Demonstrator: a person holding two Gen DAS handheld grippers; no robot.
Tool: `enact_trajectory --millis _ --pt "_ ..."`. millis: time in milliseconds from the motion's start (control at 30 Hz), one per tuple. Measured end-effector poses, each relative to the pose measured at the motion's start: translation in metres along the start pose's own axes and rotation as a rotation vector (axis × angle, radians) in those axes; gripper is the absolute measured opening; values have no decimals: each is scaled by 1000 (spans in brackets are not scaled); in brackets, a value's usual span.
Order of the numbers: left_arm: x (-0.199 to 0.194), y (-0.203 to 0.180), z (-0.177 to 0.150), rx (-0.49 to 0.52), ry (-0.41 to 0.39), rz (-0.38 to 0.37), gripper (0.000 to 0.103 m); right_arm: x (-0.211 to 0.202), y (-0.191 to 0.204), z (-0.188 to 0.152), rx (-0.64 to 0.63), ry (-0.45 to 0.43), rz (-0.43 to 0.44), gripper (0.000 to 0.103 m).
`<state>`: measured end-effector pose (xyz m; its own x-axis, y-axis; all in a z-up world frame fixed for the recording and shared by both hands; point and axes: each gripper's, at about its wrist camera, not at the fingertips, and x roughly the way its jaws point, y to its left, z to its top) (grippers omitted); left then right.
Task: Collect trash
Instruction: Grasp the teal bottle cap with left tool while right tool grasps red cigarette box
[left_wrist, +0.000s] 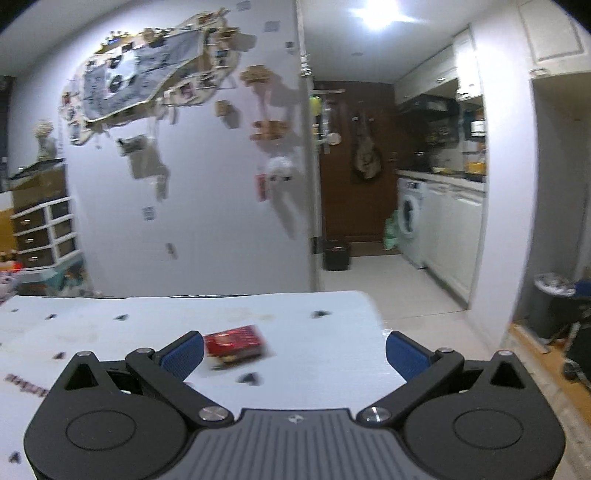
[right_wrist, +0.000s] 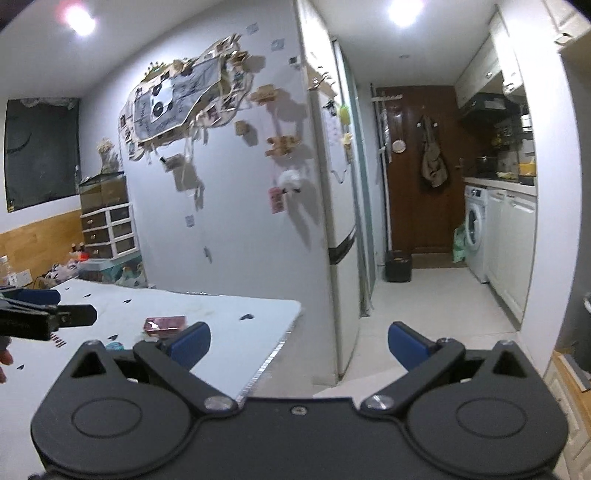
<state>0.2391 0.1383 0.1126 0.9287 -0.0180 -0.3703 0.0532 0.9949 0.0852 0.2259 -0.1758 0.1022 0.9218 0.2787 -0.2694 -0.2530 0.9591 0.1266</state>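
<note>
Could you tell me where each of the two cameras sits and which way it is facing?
Left wrist: on the left gripper, over the white table, facing the decorated wall and kitchen; its open blue fingers show.
Right wrist: on the right gripper, at the table's corner, facing the hallway; its open fingers and the left gripper show.
Shared: the red packet, brown door, washing machine.

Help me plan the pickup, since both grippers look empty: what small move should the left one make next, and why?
Probably ease the left gripper forward and a little left, so its open jaws straddle the small red packet lying on the white patterned tabletop. The packet sits just ahead of the left blue finger pad, untouched, and nothing is held.
</note>
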Motion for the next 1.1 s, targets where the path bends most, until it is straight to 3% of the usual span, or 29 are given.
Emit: enact_trajectory --millis 133,433,600,767,1100 --pt "33 37 -15 10 42 79 103 28 28 7 -22 22 12 103" --pt "104 101 -48 -54 108 104 101 83 70 15 -22 48 88 103" --pt "129 118 -65 -112 150 42 90 115 90 18 -45 71 98 103" --pt "141 122 -75 -60 213 20 81 151 118 22 -82 115 107 103" --pt "151 139 -77 -28 243 -23 68 228 178 25 -101 231 186 103"
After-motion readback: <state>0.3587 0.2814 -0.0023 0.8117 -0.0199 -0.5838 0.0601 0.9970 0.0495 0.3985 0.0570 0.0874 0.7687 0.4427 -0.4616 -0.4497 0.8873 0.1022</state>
